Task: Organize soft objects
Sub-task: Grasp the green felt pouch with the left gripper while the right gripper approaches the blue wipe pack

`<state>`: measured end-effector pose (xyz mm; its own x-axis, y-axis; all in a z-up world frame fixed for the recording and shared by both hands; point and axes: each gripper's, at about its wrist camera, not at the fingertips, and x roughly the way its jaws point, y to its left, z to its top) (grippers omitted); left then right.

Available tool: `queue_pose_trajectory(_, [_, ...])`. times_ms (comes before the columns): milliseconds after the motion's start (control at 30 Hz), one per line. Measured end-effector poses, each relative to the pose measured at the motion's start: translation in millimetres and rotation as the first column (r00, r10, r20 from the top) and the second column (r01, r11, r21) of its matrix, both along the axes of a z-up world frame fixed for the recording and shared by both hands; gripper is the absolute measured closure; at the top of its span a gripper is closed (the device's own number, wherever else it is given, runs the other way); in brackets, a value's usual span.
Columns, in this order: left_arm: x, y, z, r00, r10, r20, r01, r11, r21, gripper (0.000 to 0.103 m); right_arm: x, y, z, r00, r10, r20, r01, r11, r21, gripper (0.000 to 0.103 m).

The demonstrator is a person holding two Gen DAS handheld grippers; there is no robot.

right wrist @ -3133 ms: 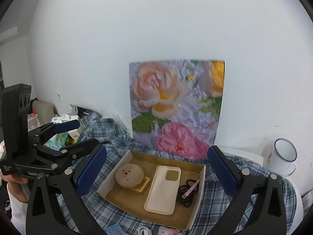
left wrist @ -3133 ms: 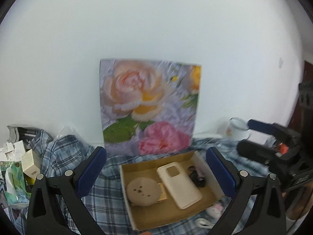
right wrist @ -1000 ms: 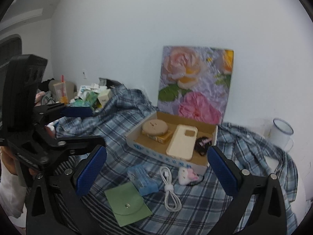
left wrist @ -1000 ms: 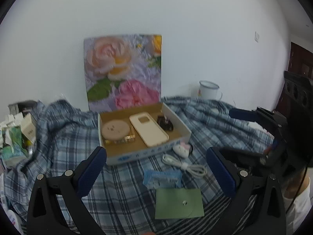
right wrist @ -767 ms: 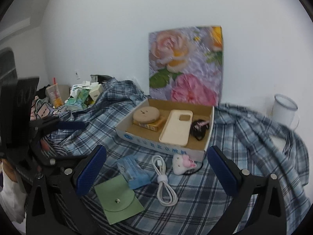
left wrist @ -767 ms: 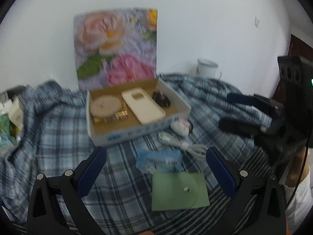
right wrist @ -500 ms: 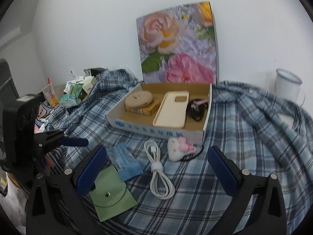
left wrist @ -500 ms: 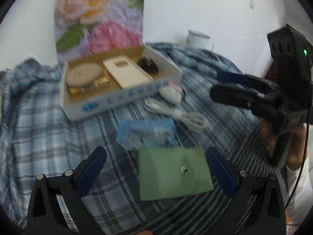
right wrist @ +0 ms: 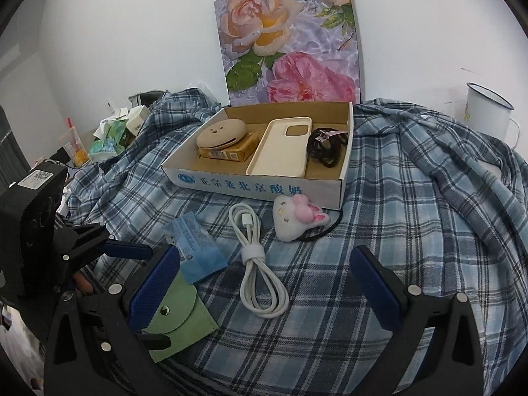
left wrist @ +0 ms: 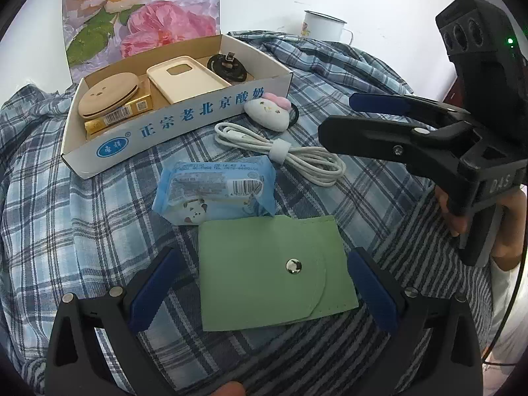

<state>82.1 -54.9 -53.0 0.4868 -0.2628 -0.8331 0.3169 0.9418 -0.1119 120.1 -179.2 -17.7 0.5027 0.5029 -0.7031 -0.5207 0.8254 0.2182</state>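
Note:
A flat green snap pouch [left wrist: 274, 270] lies on the plaid cloth, nearest to me. My left gripper [left wrist: 262, 283] hovers open, with one blue pad on each side of the pouch. Behind the pouch lie a blue tissue pack [left wrist: 214, 188], a coiled white cable [left wrist: 280, 155] and a white plush cat hair tie [left wrist: 269, 110]. My right gripper [right wrist: 264, 283] is open above the cable [right wrist: 260, 270], with nothing held. The cardboard box [right wrist: 257, 181] holds a beige round pouch [right wrist: 221, 133], a cream phone case [right wrist: 280, 147] and a black cord [right wrist: 325, 147].
A floral board [right wrist: 290, 43] leans on the white wall behind the box. A white enamel mug [right wrist: 485, 112] stands at the back right. Cartons and packets [right wrist: 115, 132] are piled at the far left. The blue plaid cloth [right wrist: 412, 214] is rumpled at the right.
Both grippers have dropped from facing the wall and come in toward the items in front of the box. The left one now straddles the green pouch.

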Motion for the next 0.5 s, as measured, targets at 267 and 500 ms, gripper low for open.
queue_pose_trajectory(267, [-3.8,-13.7,-1.3,0.999,-0.028,0.018,0.027,0.999,0.030,0.000,1.1,-0.8,-1.7,1.000,-0.011,-0.016,0.011,1.000,0.001,0.000])
queue_pose_trajectory(500, [0.3,-19.1,-13.4,1.000,-0.016,-0.011,0.016,0.996,0.083,0.000,3.0,-2.4,-2.8,1.000,-0.012,-0.019,0.012,1.000,0.003,0.000])
